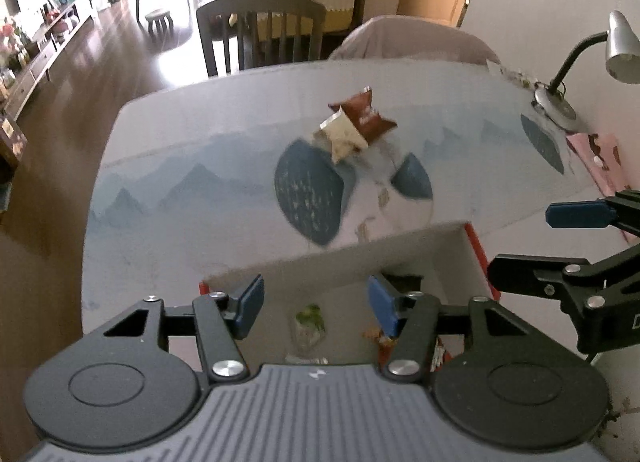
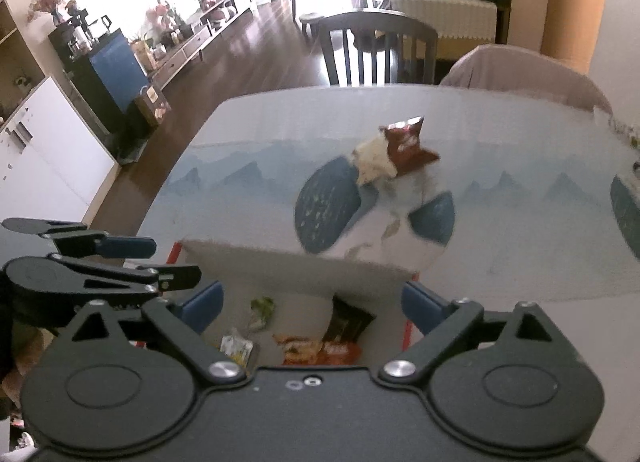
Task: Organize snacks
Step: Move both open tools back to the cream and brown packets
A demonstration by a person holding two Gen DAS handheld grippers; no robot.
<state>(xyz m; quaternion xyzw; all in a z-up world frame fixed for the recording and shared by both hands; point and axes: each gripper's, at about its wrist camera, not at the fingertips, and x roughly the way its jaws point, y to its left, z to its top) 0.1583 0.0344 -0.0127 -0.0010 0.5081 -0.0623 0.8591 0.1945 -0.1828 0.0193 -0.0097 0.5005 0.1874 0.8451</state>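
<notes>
done: some snack packs (image 2: pixel 308 346) already lie in the box (image 2: pixel 296 262) | left: a red bag (image 1: pixel 366 114) and a white bag (image 1: pixel 342 136) touch each other, well apart from the box on the bench (image 1: pixel 168 190) | left gripper (image 1: pixel 316 304) jaws wide, hold nothing, over the box | right gripper (image 2: pixel 312 304) jaws wide, hold nothing, over the box

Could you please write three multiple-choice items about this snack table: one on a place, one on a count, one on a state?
1. Where is the lamp?
A. the table's right edge
B. on the chair
C. in the box

2. How many packets lie on the open table, outside the box?
A. none
B. two
C. five

3. How are the right tongs?
A. shut on a packet
B. open, empty
C. out of view

Key: A, its base stands there; B, the brown packet and white packet; B, the pads are spread apart.
</notes>
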